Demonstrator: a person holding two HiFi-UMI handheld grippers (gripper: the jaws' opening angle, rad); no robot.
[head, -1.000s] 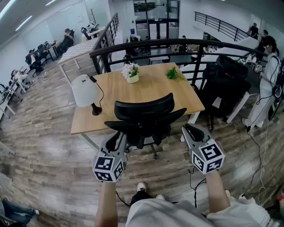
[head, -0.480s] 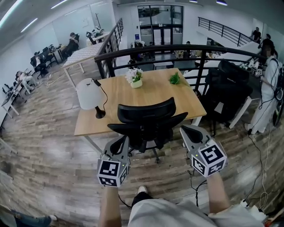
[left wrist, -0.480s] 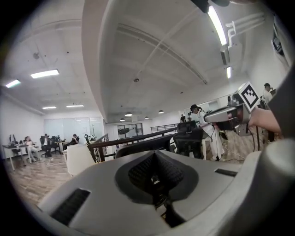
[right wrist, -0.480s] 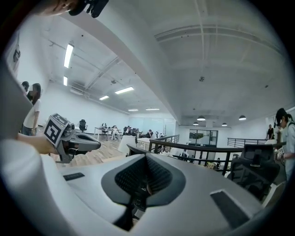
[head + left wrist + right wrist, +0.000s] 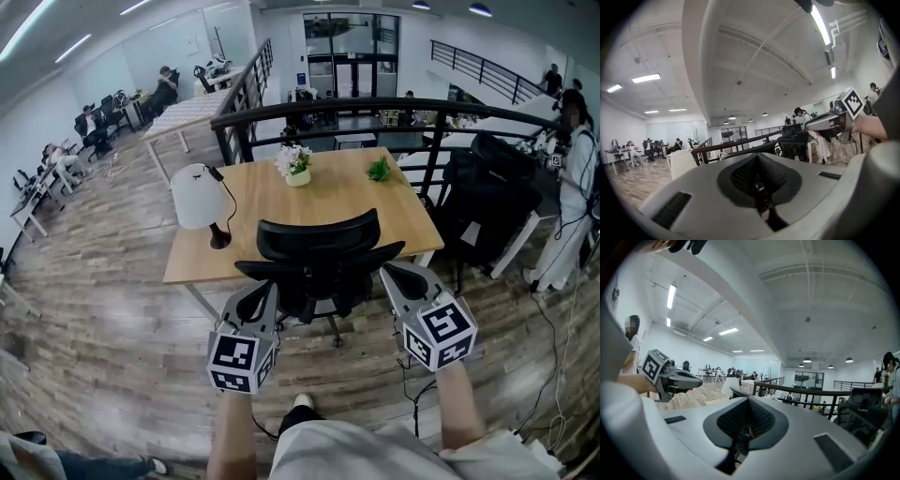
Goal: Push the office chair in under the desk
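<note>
A black office chair (image 5: 319, 255) stands at the near edge of the wooden desk (image 5: 272, 202), its backrest towards me and its seat partly under the top. My left gripper (image 5: 262, 292) is low beside the chair's left side, jaws shut with nothing between them. My right gripper (image 5: 393, 274) is by the chair's right armrest, also shut and empty. Whether either touches the chair I cannot tell. In the left gripper view my own jaws (image 5: 757, 174) point above the desk, with the right gripper (image 5: 832, 123) at the right. The right gripper view shows its jaws (image 5: 747, 422) and the left gripper (image 5: 677, 378).
On the desk stand a white lamp (image 5: 195, 195), a pot of white flowers (image 5: 297, 169) and a small green plant (image 5: 379, 171). A black railing (image 5: 375, 105) runs behind it. Dark chairs (image 5: 487, 183) and a person in white (image 5: 574, 178) are at the right. The floor is wood.
The head view has shifted slightly, so desk and chair sit a little further right in the picture. Both grippers stay beside the chair. The chair keeps its place at the desk.
</note>
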